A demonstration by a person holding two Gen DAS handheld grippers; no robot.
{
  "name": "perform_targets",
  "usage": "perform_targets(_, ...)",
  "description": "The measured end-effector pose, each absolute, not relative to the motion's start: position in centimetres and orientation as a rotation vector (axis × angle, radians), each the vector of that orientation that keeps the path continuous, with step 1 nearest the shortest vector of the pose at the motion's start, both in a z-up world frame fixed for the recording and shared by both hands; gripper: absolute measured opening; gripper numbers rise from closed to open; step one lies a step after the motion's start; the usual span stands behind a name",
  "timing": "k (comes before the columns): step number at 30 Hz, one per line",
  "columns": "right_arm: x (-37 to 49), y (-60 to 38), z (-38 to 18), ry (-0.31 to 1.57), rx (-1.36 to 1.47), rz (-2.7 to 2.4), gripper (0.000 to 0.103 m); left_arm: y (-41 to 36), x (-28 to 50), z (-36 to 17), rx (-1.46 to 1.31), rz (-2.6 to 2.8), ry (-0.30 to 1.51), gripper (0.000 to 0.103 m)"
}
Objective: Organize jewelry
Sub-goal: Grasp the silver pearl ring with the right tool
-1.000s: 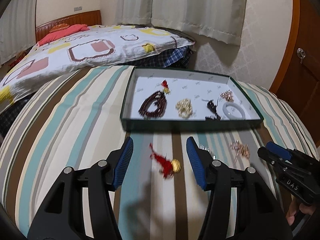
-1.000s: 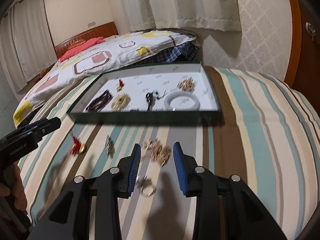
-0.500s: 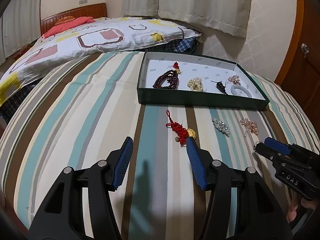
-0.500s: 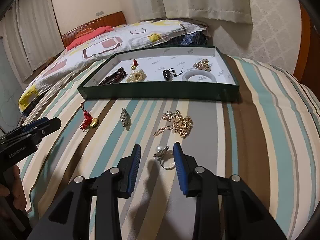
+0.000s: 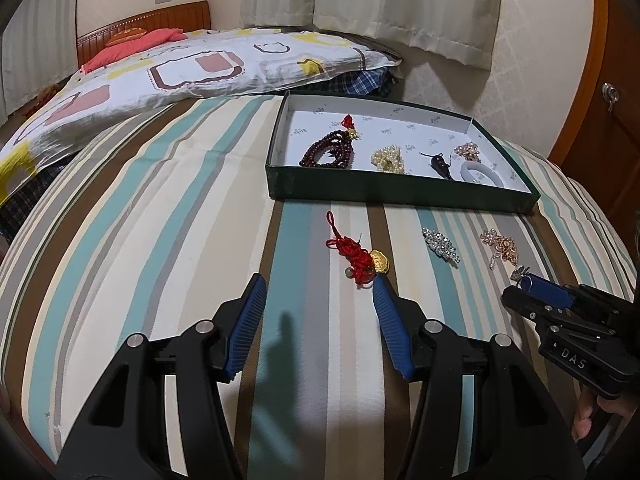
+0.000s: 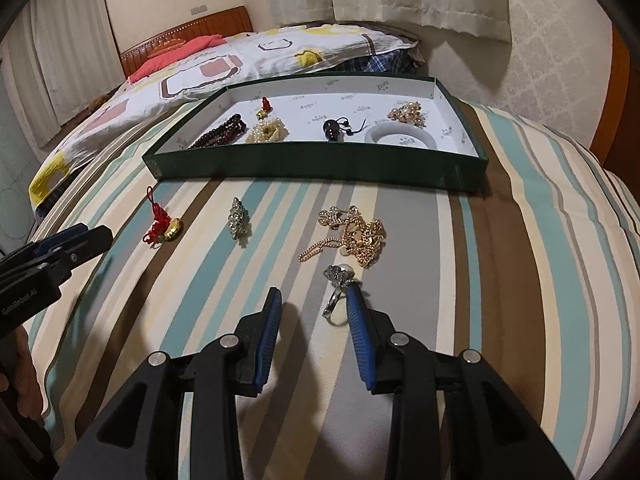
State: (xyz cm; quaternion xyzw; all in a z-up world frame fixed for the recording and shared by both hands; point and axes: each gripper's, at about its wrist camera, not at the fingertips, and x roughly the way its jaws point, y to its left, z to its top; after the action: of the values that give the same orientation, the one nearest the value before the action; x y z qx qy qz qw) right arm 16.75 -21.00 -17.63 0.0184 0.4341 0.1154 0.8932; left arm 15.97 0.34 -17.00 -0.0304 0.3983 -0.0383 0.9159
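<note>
On the striped bedspread (image 5: 160,208) in teal, cream and brown lies a shallow dark green cardboard box with a white lining (image 6: 312,170); inside it rest a dark red bead bracelet (image 5: 329,153), a cluster of cream pearls (image 5: 387,159), a black pendant on a cord (image 5: 439,164), a white bangle (image 5: 482,173) and a small rose-gold piece (image 5: 467,151); in front of the box, on the cover, lie a red knotted cord charm with a gold ingot (image 5: 362,258), a silver rhinestone brooch (image 5: 440,243), a tangled gold chain necklace (image 6: 358,236) and a silver ring with a pearl (image 6: 339,288); the left gripper (image 5: 319,306) hovers with its blue-padded jaws spread and nothing between them, its right-hand pad just beside the red charm; the right gripper (image 6: 314,314) stands likewise unclenched, the ring lying loose just inside its right-hand pad, gripped by neither; a patterned white quilt (image 5: 168,68) covers the bed beyond.
</note>
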Motion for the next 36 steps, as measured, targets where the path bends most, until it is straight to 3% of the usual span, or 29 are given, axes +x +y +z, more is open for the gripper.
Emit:
perform_targets(8,17.5,-21.7,-17.6,0.898,0.085,0.228,0.033,0.0,16.1,-17.3,-0.061,-0.079,0.828,0.054)
perform_targets(16,17.8,-22.0,-17.7,0.894,0.098,0.224,0.019,-0.2,16.3,-17.6,-0.062,-0.085,0.833,0.054)
perform_targets(20,17.8,-22.2,-17.8,0.896,0.109,0.227,0.007,-0.4,16.5,-17.7,-0.063,-0.087,0.839,0.054)
perform_targets(31,17.7,-23.2,-17.1,0.860,0.126,0.212,0.004,-1.2,17.8,-18.1,-0.081,-0.110,0.852,0.054)
perform_targets(36,17.7,-23.4,-17.1,0.854,0.139,0.212,0.004,-2.0,18.4,-18.5,-0.065,-0.134,0.866,0.046)
